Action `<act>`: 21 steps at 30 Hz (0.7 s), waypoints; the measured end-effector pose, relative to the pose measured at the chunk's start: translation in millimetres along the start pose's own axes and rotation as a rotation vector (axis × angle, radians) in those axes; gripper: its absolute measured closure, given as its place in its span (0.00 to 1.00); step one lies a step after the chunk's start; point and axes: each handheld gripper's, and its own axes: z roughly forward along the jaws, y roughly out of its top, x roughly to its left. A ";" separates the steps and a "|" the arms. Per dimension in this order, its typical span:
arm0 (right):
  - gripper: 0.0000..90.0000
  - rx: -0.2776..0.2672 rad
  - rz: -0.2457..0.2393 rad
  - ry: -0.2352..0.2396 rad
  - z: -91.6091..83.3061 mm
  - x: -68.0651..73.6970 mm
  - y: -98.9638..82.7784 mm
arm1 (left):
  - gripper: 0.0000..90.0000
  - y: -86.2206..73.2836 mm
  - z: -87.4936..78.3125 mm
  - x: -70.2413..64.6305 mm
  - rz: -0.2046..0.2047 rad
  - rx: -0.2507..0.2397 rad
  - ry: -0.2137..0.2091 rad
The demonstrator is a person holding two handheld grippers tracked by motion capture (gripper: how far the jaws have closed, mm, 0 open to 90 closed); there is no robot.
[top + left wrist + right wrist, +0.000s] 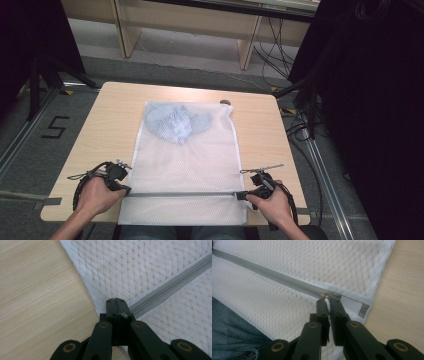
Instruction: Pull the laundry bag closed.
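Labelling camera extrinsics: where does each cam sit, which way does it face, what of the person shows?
High view: above the person's side, looking forward and down on the table; both hands, left gripper, right gripper.
Left gripper view: on the left gripper, along its closed jaws onto the mesh bag.
Right gripper view: on the right gripper, at the zipper pull; jeans below.
All share the zipper.

We note a white mesh laundry bag (185, 170) with diamond weave and grey zipper (182, 194); pale blue patterned garment (175, 122) inside. Tabletop (115, 120) light wood grain. Both grippers' jaws black with brass-coloured rivets.
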 end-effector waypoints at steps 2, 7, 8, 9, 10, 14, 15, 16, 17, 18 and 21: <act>0.97 0.000 -0.043 -0.007 -0.1 -3.9 0.0 | 1.00 0.0 -0.4 -0.2 0.000 0.001 0.007; 0.97 0.001 -0.019 -0.012 -1.6 -3.8 -0.1 | 1.00 -0.1 -0.6 -0.6 -0.002 0.000 0.011; 0.97 0.005 -0.015 -0.009 -2.5 -4.9 -0.2 | 1.00 -0.1 -0.3 -0.1 0.001 0.000 0.006; 0.97 0.005 -0.015 -0.009 -2.5 -4.9 -0.2 | 1.00 -0.1 -0.3 -0.1 0.001 0.000 0.006; 0.97 0.005 -0.010 -0.019 -3.6 -5.9 -0.4 | 1.00 -0.4 -0.6 -1.0 -0.008 -0.001 0.011; 0.97 0.006 -0.004 -0.024 -5.0 -7.4 -1.0 | 1.00 -0.1 -0.6 -0.7 -0.002 0.000 0.012; 0.97 0.005 0.004 -0.035 -5.3 -8.2 -1.2 | 1.00 0.2 -0.4 0.1 0.002 0.007 0.001; 0.97 0.005 0.004 -0.035 -5.3 -8.2 -1.2 | 1.00 0.2 -0.4 0.1 0.002 0.007 0.001; 0.97 0.007 0.004 -0.026 -6.1 -9.0 -1.3 | 1.00 0.1 -0.1 0.4 0.001 0.006 -0.003; 0.97 0.014 0.033 -0.026 -6.6 -7.6 -1.8 | 1.00 0.1 -0.6 0.0 0.002 0.005 0.005; 0.97 0.016 0.030 -0.014 -7.2 -10.4 -2.3 | 1.00 0.0 -0.1 0.2 0.005 -0.001 0.003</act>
